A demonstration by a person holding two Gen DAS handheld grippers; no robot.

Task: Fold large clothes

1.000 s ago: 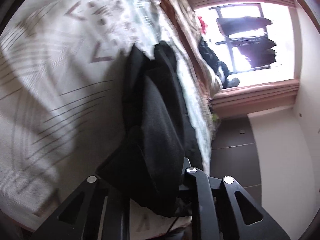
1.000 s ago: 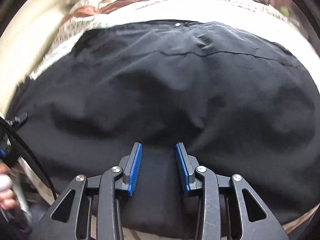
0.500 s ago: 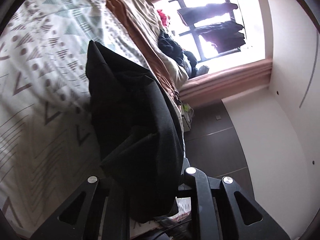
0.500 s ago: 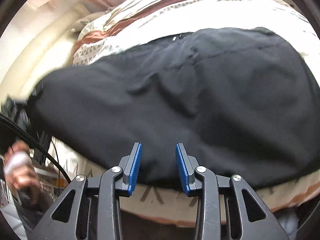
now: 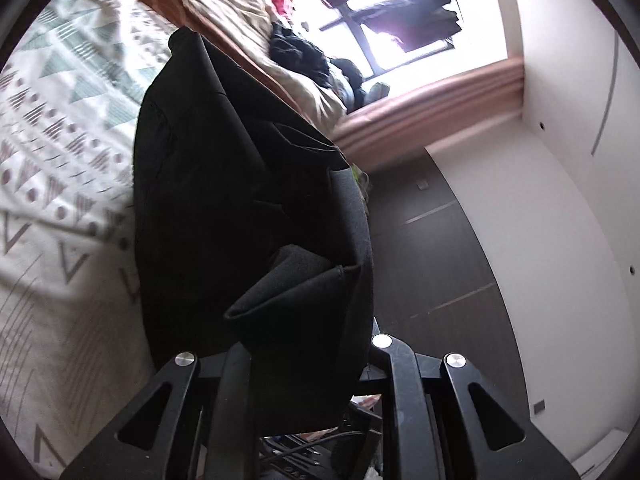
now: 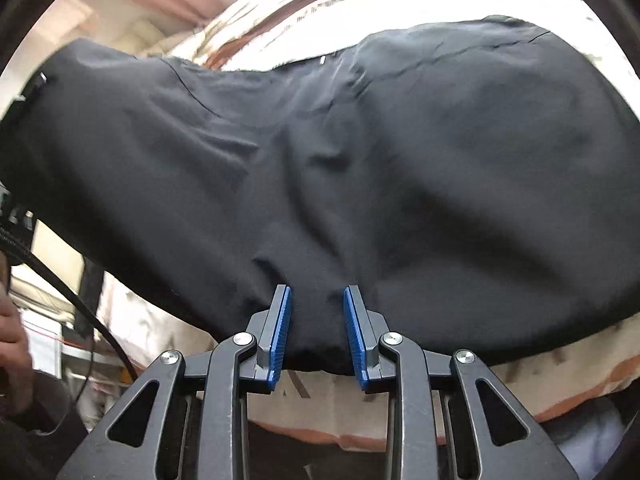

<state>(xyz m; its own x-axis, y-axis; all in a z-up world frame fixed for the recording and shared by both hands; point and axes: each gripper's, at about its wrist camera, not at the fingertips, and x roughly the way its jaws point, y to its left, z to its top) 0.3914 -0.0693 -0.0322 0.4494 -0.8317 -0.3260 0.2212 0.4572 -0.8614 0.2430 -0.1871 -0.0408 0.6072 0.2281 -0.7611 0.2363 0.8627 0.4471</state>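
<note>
A large black garment (image 6: 360, 168) lies across a patterned bedspread (image 6: 400, 396). In the left wrist view the same garment (image 5: 224, 184) hangs in thick folds from my left gripper (image 5: 304, 360), which is shut on its bunched edge; the cloth hides the fingertips. My right gripper (image 6: 316, 336) has its blue pads (image 6: 280, 336) apart with the garment's near edge lying between them; the pads do not press the cloth.
The bedspread (image 5: 52, 128) has grey and green triangles. A brown and cream quilt (image 5: 224, 20) and dark clothes (image 5: 300, 56) lie by the bright window (image 5: 380, 12). Dark floor (image 5: 432, 264) and a white wall (image 5: 568, 200) are beside the bed. A hand (image 6: 12, 344) and cable (image 6: 68, 296) show at left.
My left gripper has lifted its end of the garment up and away from the bed. My right gripper has drawn back to the garment's near edge, pads still apart.
</note>
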